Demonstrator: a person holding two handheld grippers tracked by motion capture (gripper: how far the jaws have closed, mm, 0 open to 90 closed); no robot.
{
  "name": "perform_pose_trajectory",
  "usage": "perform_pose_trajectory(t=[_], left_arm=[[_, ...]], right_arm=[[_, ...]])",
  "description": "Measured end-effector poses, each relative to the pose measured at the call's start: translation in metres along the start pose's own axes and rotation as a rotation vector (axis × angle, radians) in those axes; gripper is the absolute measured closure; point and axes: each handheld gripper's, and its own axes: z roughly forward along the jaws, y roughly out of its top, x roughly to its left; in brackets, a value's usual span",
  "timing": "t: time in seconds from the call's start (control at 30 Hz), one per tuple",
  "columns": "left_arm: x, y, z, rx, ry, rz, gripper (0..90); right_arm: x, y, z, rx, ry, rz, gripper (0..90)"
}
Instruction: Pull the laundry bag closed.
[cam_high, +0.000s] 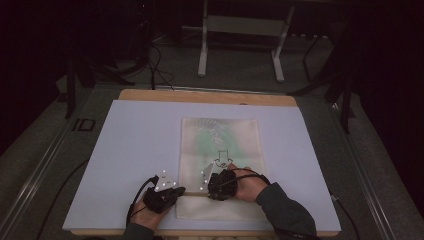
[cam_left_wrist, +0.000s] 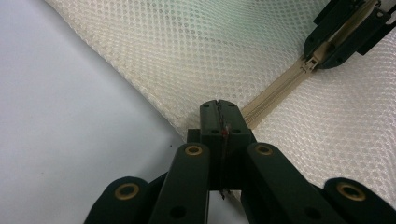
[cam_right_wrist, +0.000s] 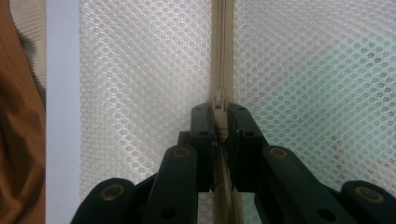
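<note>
Cream mesh makes up the laundry bag (cam_high: 220, 150) that lies flat on the white board covering the table (cam_high: 140, 145), in the centre right of the high view, with a green-tinted item showing through its far half. Nearest the lower edge of that view, the left tool (cam_high: 176, 191) sits at the bag's near left edge; in the left gripper view its jaws are pressed together on the mesh edge just where the zipper (cam_left_wrist: 275, 91) ends, pinning that corner. Just beyond, at the lower centre, the right tool (cam_high: 212, 186) rests on the zipper line; in the right gripper view its jaws are clamped on the zipper slider (cam_right_wrist: 218, 103), with beige teeth running away toward the top of the frame.

Judging from these views, the work is the running of the slider along the zipper. Both grips are set: one end is anchored and the slider is caught. The slider seems to be partway along the track, so some travel is left. Whether the track behind it is open or closed I cannot tell. Farther off, beyond the board's wooden far rim, the dark floor holds a grey metal stand (cam_high: 240, 30).
</note>
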Motion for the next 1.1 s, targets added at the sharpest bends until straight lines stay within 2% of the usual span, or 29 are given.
perform_pose_trajectory(t=[0.57,1.1], left_arm=[[0.000,0.000,0.000,0.000,0.000,-0.001,89.3],[0.000,0.000,0.000,0.000,-0.002,-0.003,89.3]], right_arm=[[-0.002,-0.013,-0.006,0.007,0.005,0.024,82.3],[-0.003,-0.020,-0.009,0.022,0.006,0.027,82.2]])
